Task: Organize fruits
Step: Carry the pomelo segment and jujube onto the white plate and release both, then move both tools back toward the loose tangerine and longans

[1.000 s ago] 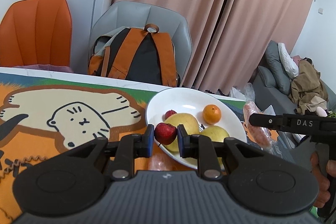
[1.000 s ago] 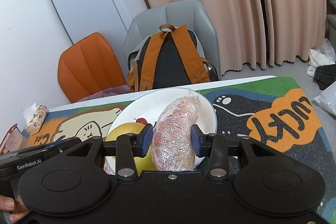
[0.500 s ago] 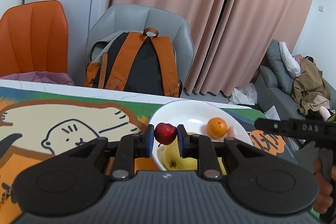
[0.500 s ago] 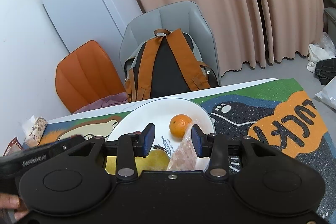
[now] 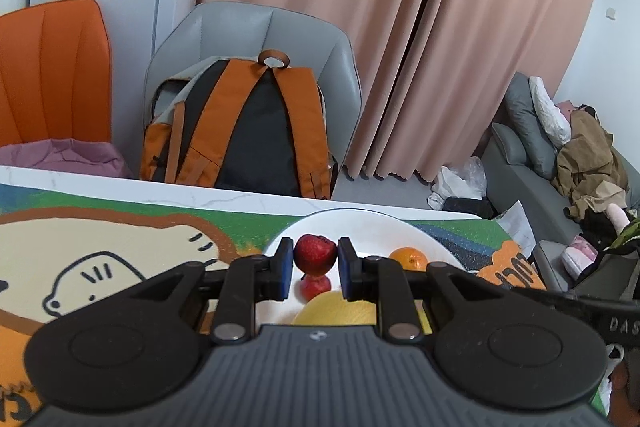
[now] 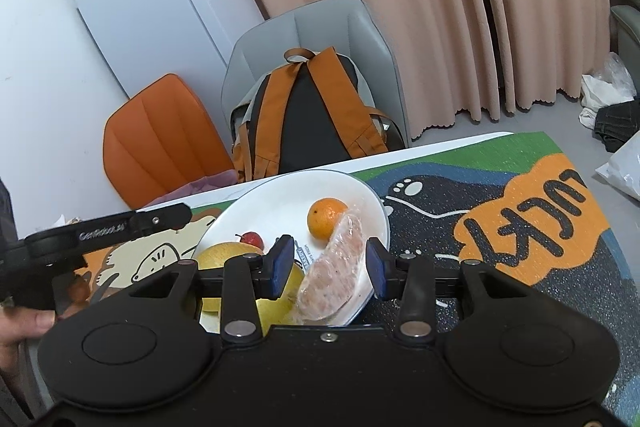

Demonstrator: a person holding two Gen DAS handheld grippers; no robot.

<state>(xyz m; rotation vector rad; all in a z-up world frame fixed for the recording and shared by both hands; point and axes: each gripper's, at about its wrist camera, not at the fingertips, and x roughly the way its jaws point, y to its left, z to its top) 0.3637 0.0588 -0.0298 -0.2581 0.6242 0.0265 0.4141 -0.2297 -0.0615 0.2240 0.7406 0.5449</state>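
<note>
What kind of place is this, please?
Probably a lived-in home: a white fridge, a grey sofa piled with clothes, pink floor-length curtains and a dining table with chairs.

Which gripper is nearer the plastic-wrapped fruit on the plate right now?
Right. The right gripper has the wrapped fruit lying between its open fingers, on the plate. The left gripper is shut on a small red fruit across the plate.
</note>
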